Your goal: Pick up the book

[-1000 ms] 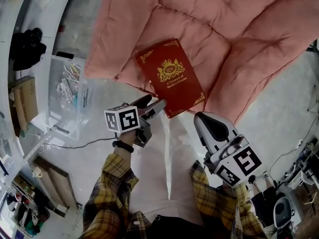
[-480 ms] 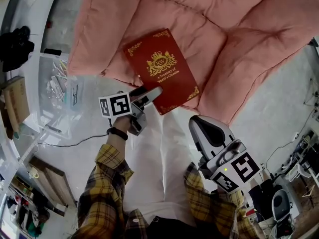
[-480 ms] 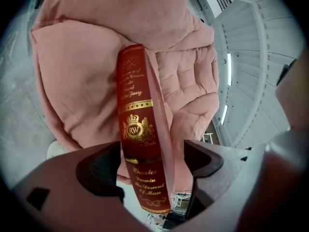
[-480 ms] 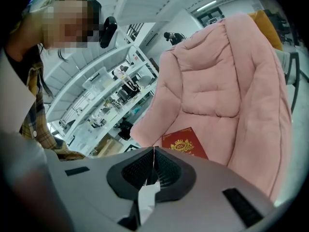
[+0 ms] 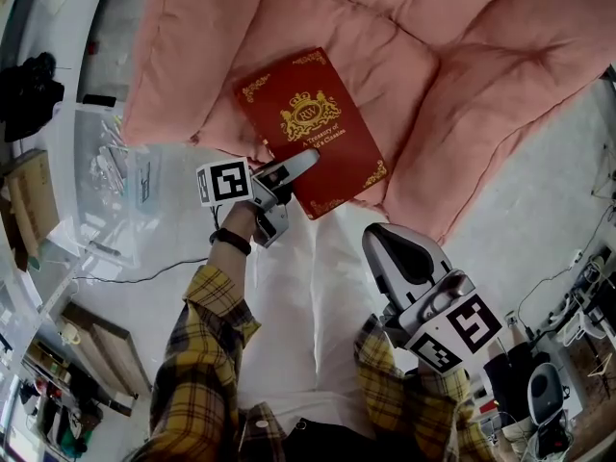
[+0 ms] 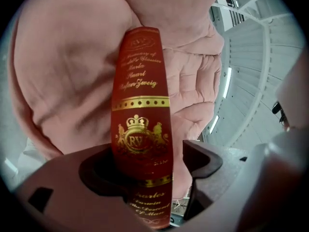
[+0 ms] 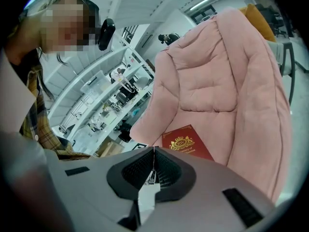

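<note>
A: Where is the red book?
B: Flat on the seat of the pink chair, near its front edge.
A: And the left gripper?
B: Its fingers have just been opening and stand wide either side of the book's spine, with a gap showing on one side.
A: The right gripper?
B: Fingers pressed together with nothing in them, held back from the chair.
A: Any containers?
B: A clear plastic box on the floor holds small pale items, too blurred to name
</note>
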Tool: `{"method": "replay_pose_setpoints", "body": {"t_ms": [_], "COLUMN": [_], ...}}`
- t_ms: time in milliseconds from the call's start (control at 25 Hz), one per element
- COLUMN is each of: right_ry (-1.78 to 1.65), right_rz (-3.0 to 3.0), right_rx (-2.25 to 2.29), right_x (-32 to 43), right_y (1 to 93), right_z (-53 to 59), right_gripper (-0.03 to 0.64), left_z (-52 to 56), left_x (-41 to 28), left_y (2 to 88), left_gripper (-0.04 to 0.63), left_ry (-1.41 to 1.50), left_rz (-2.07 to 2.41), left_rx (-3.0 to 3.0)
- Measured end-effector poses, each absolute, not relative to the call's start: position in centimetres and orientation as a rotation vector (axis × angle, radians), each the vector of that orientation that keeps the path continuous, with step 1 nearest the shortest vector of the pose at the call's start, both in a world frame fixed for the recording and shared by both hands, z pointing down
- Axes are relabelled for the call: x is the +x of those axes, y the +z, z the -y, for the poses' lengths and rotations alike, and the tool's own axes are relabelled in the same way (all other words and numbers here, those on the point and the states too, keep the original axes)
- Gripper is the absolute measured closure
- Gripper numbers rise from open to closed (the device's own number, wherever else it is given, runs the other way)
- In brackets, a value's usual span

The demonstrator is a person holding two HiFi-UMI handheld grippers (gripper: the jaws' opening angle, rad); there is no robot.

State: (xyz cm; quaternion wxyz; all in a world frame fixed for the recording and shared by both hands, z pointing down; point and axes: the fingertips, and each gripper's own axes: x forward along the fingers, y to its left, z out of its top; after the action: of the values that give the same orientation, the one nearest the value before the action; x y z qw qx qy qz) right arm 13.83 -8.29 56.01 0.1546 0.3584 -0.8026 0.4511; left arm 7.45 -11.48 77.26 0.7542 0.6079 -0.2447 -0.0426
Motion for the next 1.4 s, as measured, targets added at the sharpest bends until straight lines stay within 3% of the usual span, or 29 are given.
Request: {"method": "replay_pose_setpoints", "body": {"t_ms": [120, 800, 1400], "right_ry": [1.297, 1.254, 1.118], "right_rz": [2.297, 2.331, 2.407], "right_rx": [1.032, 1.052, 1.087], "right_x": [13.9, 14.1, 12.4], "right_y": [56.1, 53.1, 47.0], "right_z": [8.1, 9.2, 11.6], "right_gripper": [0.598, 0.598, 0.598], "left_z": [11.4, 11.4, 13.1], "left_x": [7.2, 6.4, 6.1], "left_y": [77.6, 74.8, 64.8], "left_gripper": [0.328, 0.356, 0.356], "left_ry": [-0.079, -0.074, -0.175], "left_rz": [0.567, 0.643, 0.592], "left_rx": [1.329, 1.341, 1.439]}}
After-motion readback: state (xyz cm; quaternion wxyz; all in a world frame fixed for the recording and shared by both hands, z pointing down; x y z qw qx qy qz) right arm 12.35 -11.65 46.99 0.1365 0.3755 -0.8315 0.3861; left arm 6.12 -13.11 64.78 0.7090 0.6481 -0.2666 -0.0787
